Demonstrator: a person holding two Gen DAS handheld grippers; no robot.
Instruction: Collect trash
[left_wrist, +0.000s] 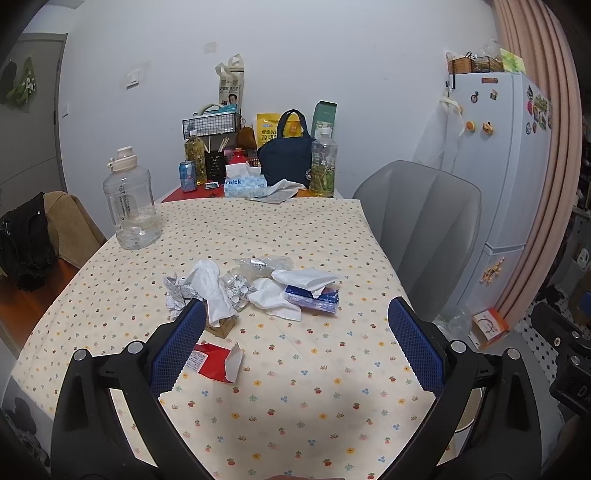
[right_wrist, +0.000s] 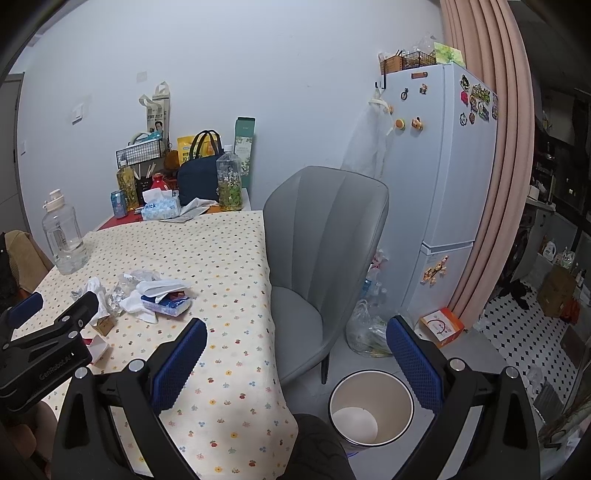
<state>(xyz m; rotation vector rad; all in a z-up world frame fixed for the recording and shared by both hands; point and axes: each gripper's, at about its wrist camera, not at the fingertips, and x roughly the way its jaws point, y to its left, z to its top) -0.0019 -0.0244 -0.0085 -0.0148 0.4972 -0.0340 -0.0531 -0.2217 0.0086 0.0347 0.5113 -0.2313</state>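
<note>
In the left wrist view, a clear water jug (left_wrist: 132, 206) stands at the upper left of the table (left_wrist: 295, 369), nearly empty with only a little water at its bottom. The trash sits at the frame's centre: crumpled tissues (left_wrist: 214, 288), a flattened clear plastic bottle (left_wrist: 264, 266), a crushed blue tissue packet (left_wrist: 314, 298) and a small cardboard scrap (left_wrist: 221, 326), all touching in one heap. A torn red wrapper (left_wrist: 216, 363) lies apart, lower down, just beside the left gripper (left_wrist: 295, 347), whose jaws are spread wide with nothing between them. At the table's far end stand a tissue box (left_wrist: 243, 184), a navy bag (left_wrist: 286, 158), a drink can (left_wrist: 188, 176) and a tea bottle (left_wrist: 324, 166) holding yellowish liquid.

The right wrist view alone shows a white waste bin (right_wrist: 371, 406) on the floor at the lower centre, empty apart from its pale bottom. The right gripper (right_wrist: 297, 358) hangs over the table edge, its jaws parted and holding nothing. A grey chair (right_wrist: 325, 240) stands between table and fridge (right_wrist: 443, 166); a clear plastic bag (right_wrist: 365, 332) of refuse and an orange box (right_wrist: 441, 326) lie on the floor near it. The trash heap sits at the left, partly hidden behind the left gripper.
</note>
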